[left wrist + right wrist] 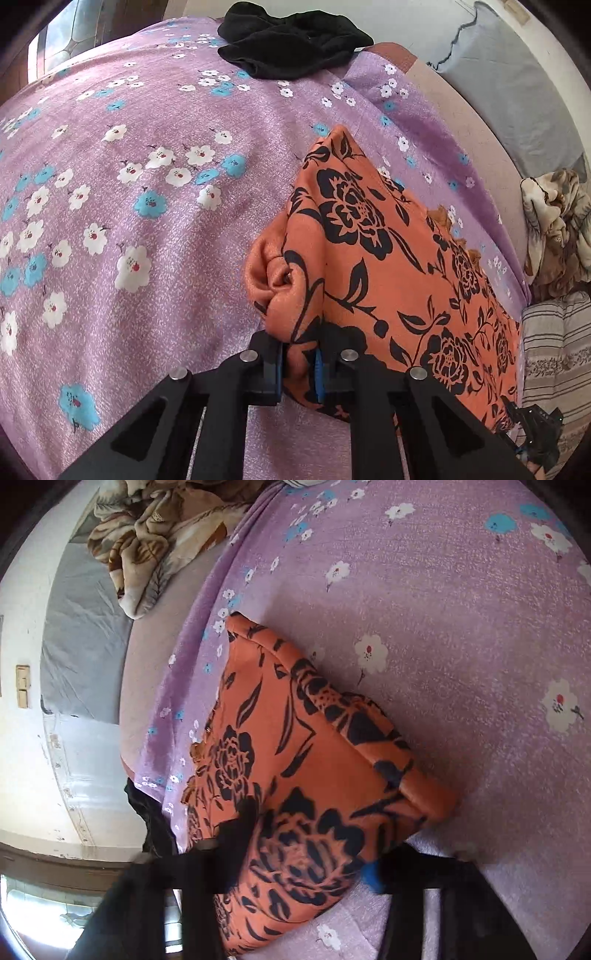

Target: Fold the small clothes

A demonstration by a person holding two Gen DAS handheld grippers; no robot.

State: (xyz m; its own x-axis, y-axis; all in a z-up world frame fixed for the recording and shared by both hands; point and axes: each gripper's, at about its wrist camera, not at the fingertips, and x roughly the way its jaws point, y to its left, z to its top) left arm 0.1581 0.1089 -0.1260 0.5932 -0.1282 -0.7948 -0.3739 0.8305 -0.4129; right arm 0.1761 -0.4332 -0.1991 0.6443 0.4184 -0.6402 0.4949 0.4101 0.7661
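Observation:
An orange garment with black flower print [373,243] lies partly folded on the purple floral bedsheet [155,122]. My left gripper [299,369] is shut on a bunched corner of it, just above the sheet. In the right wrist view the same orange garment [295,760] fills the middle. My right gripper [306,864] is blurred; its jaws stand wide apart on either side of the cloth, with a blue pad [371,877] showing on the right finger. The right gripper also shows in the left wrist view [532,424] at the garment's far edge.
A black garment [291,40] lies crumpled at the far end of the bed. A brown patterned blanket [155,535] is heaped at the bed's edge, beside a striped pillow [557,354]. A grey sheet [517,96] and the wall lie beyond the bedsheet [443,609].

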